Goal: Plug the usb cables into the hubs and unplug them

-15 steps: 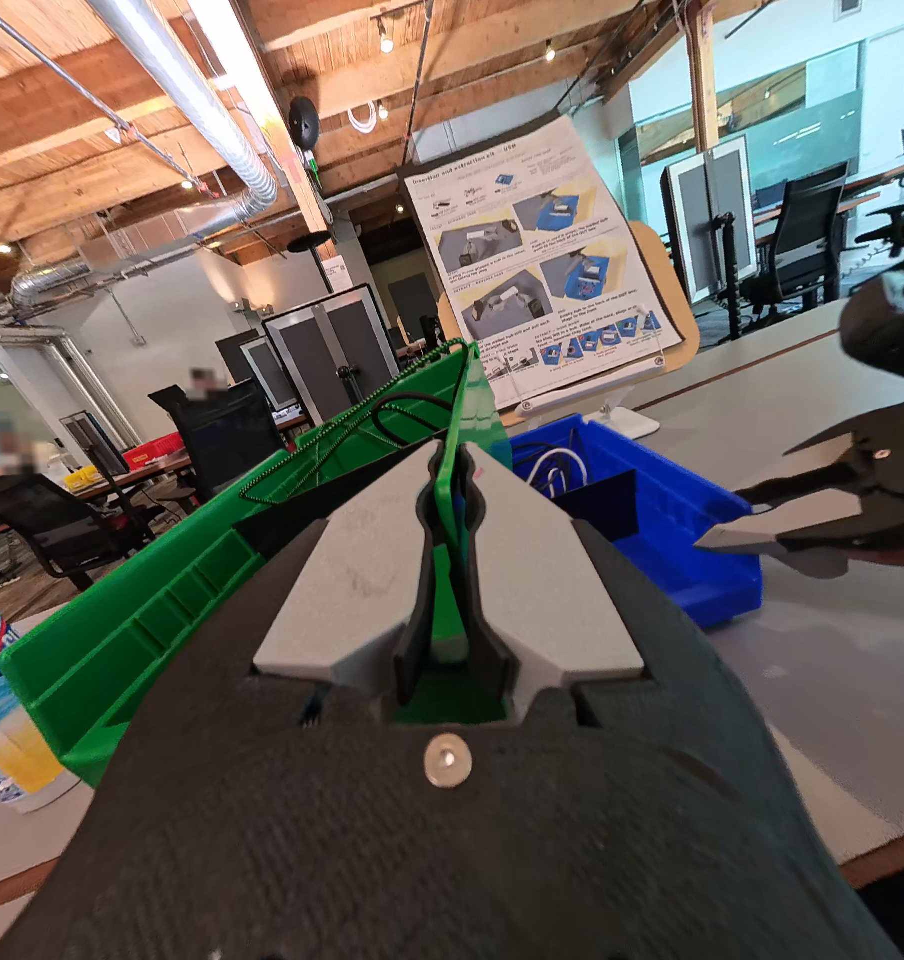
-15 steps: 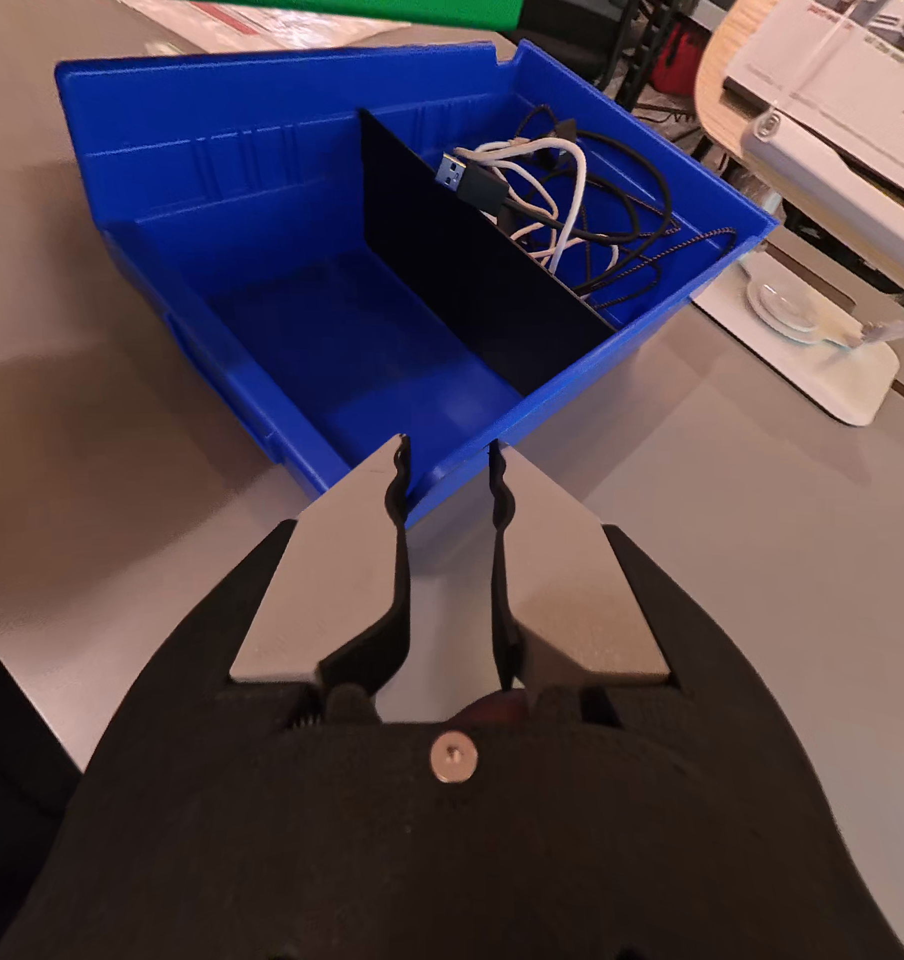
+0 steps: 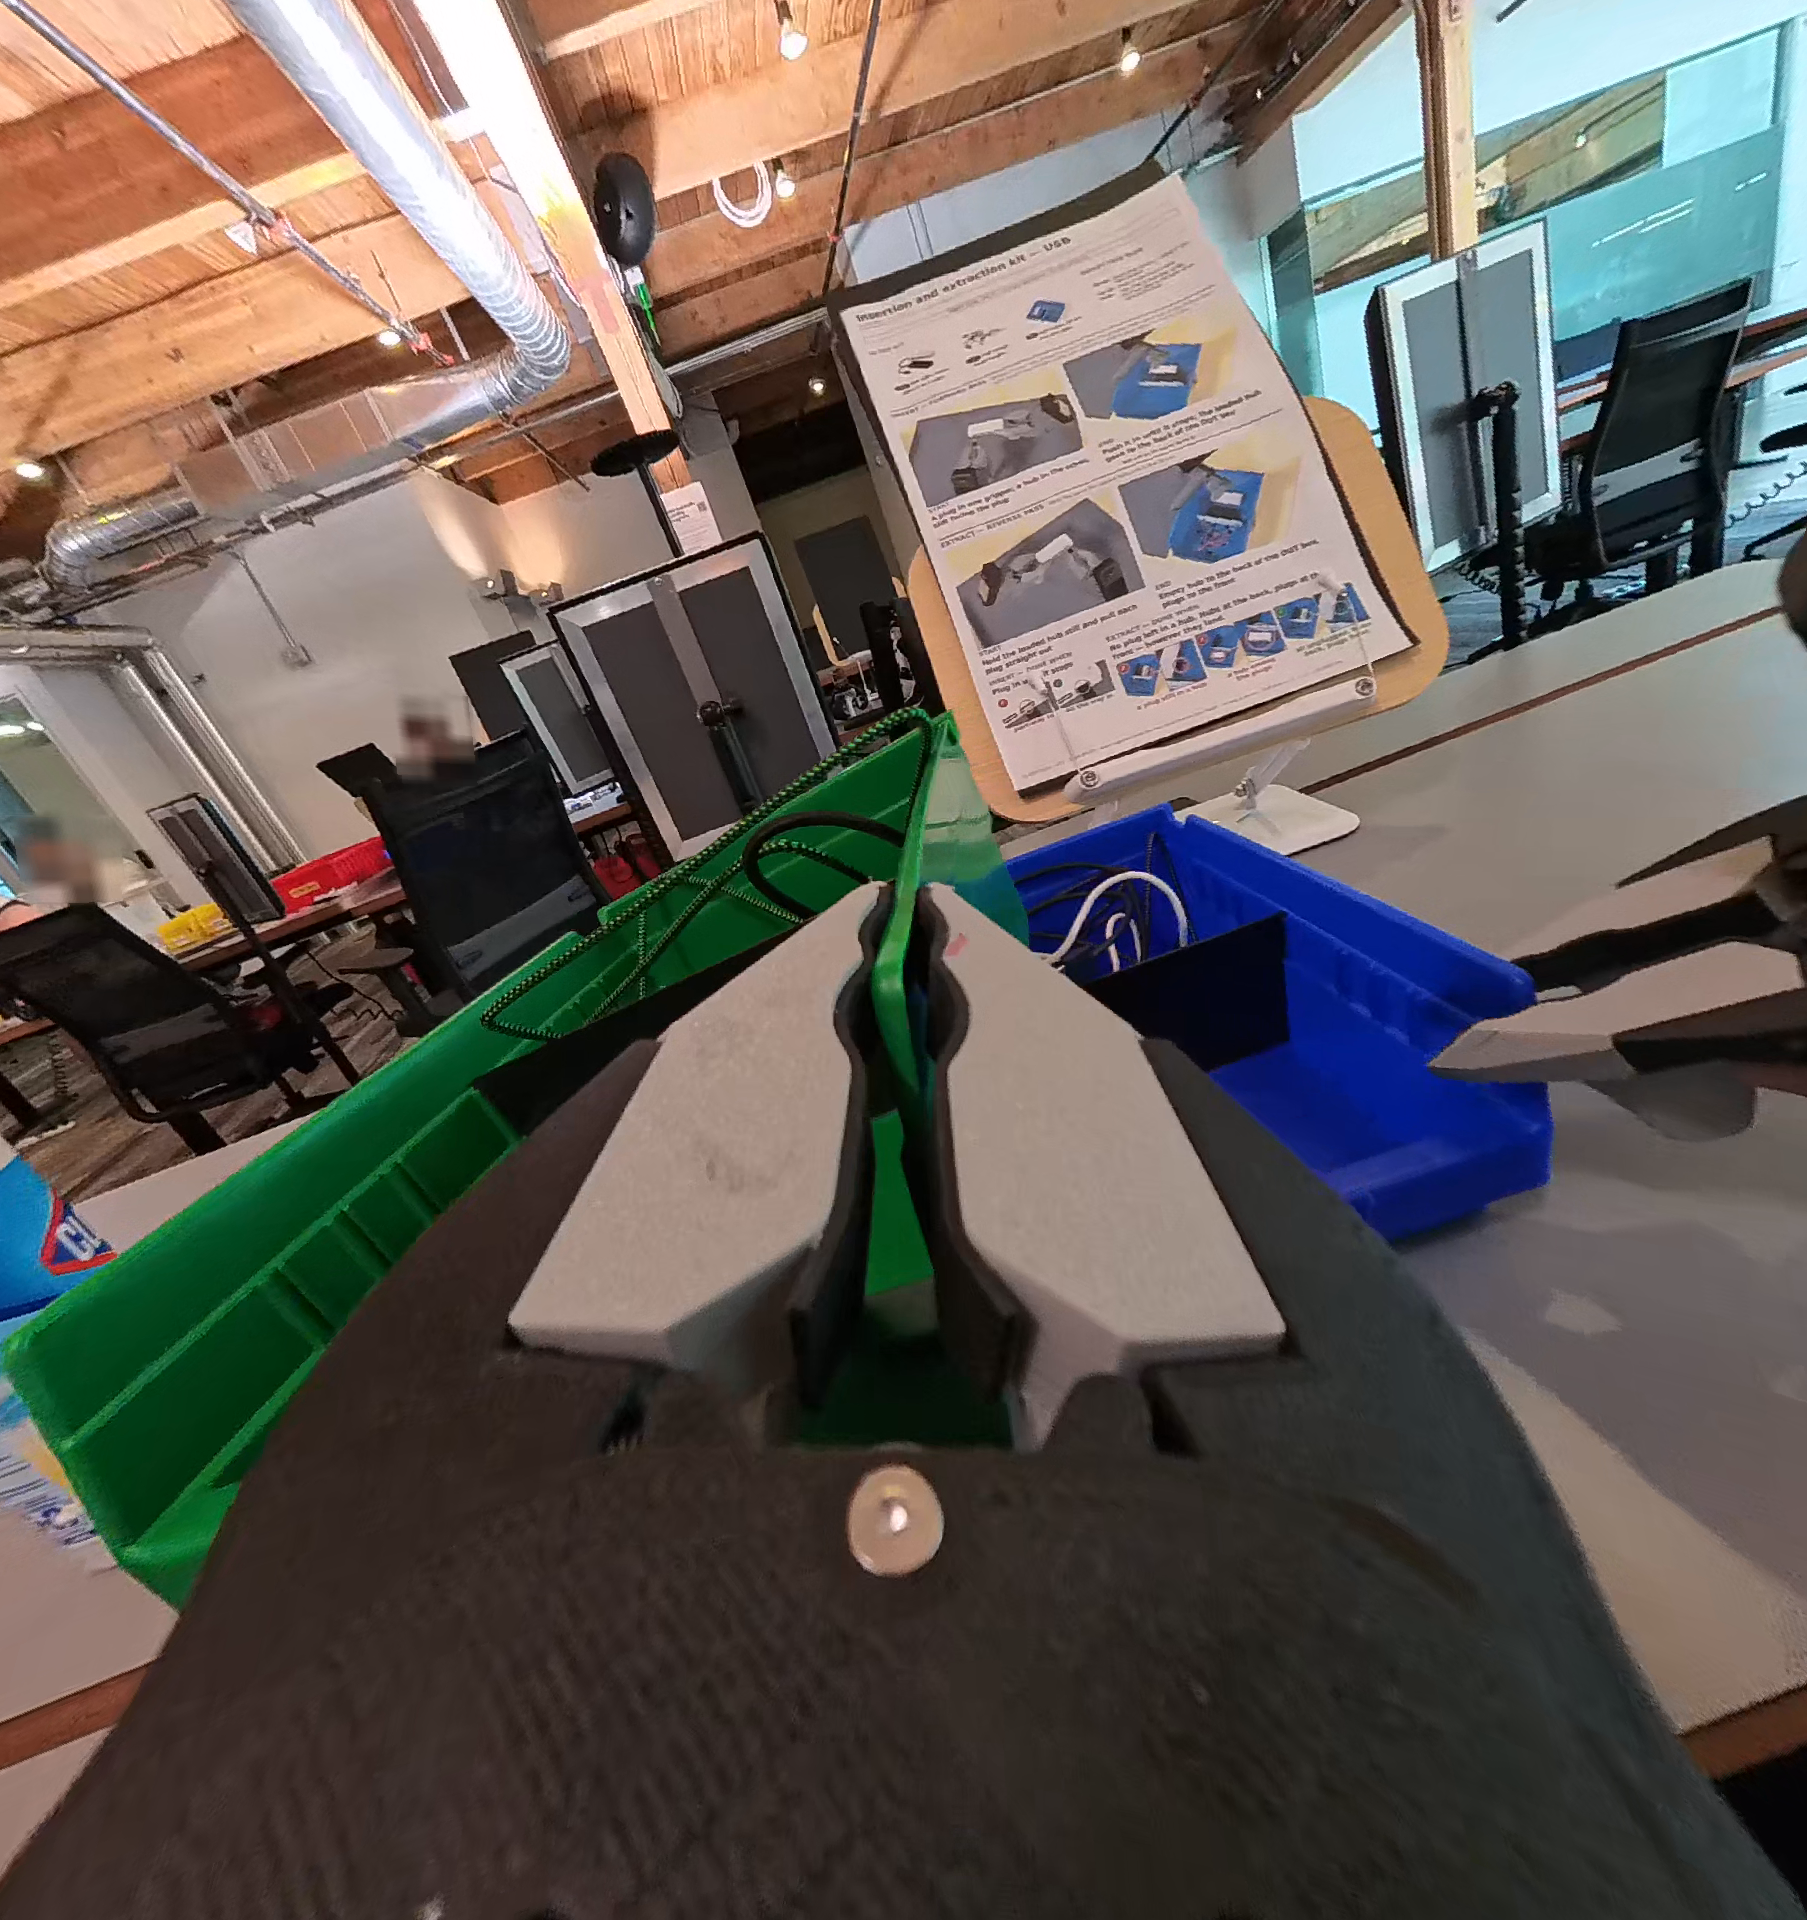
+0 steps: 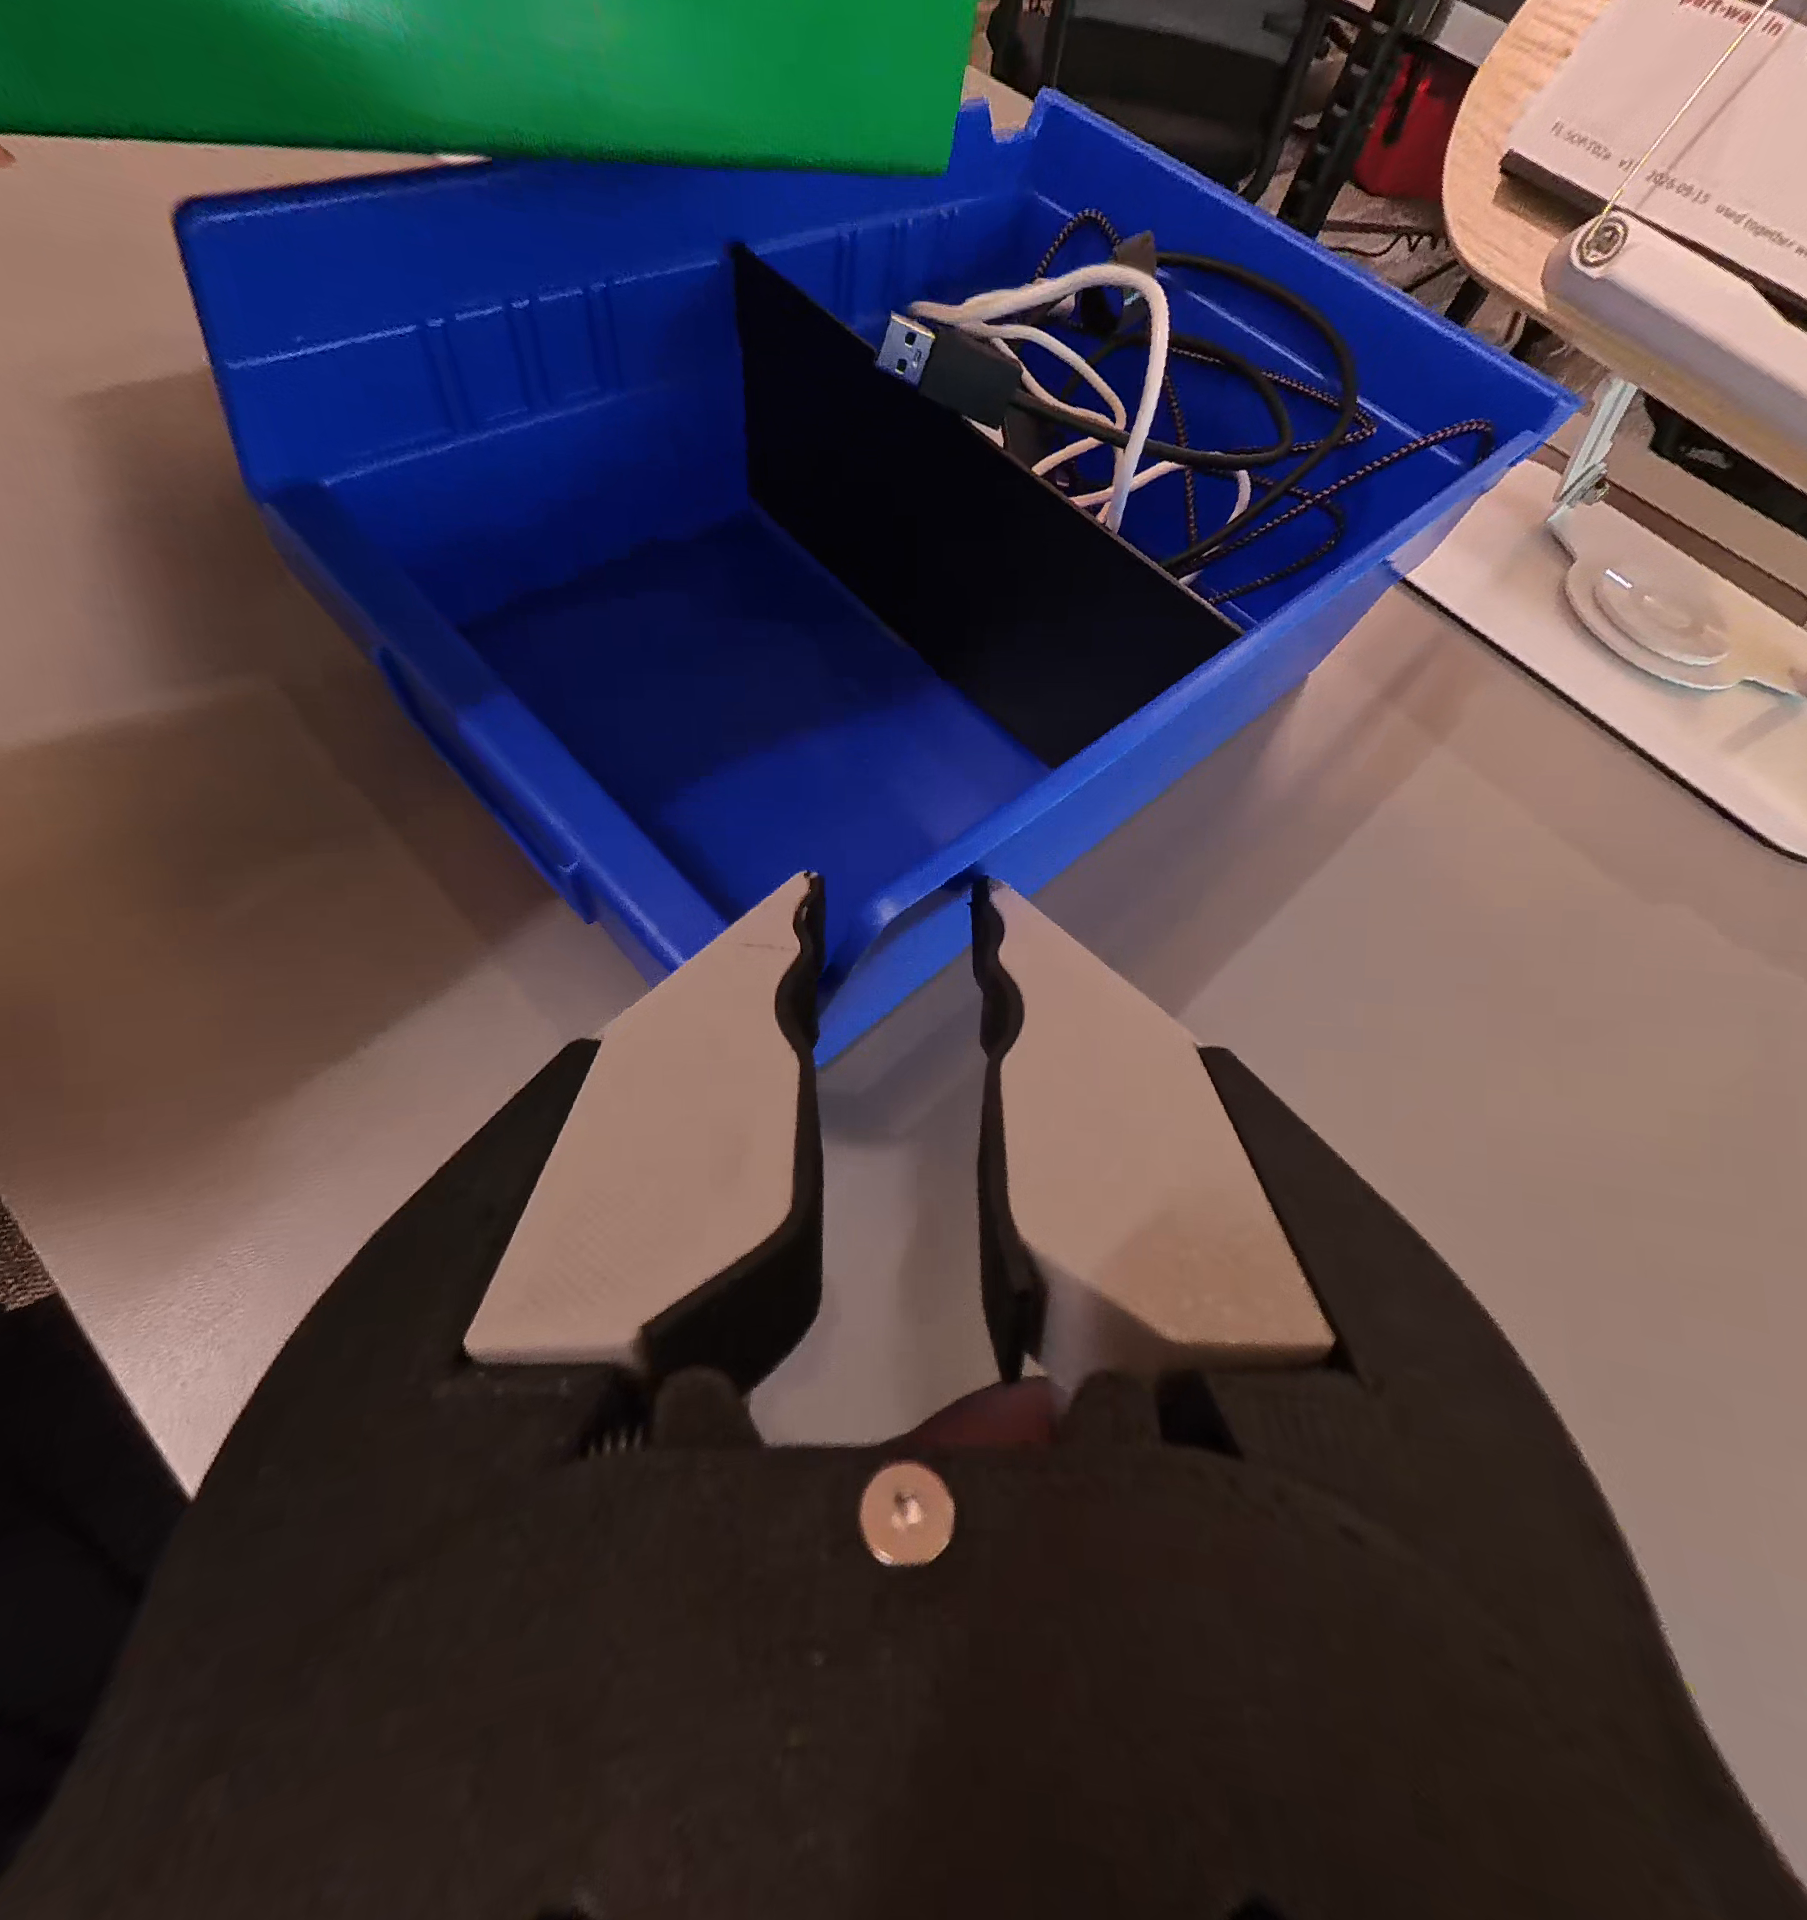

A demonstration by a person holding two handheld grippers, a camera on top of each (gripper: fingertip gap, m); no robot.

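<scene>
The left gripper has its jaws clamped on the tilted green bin's wall; the right gripper hovers, jaws apart and empty. USB cables fill the blue bin's rear compartment. A slipping bin could spill its cables.

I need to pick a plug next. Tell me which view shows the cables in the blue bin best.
The right wrist view. It looks down into the blue bin, so the tangled cables behind the black divider lie open, a blue-tipped plug on top. The left wrist view shows only a few loops above the rim.
</scene>
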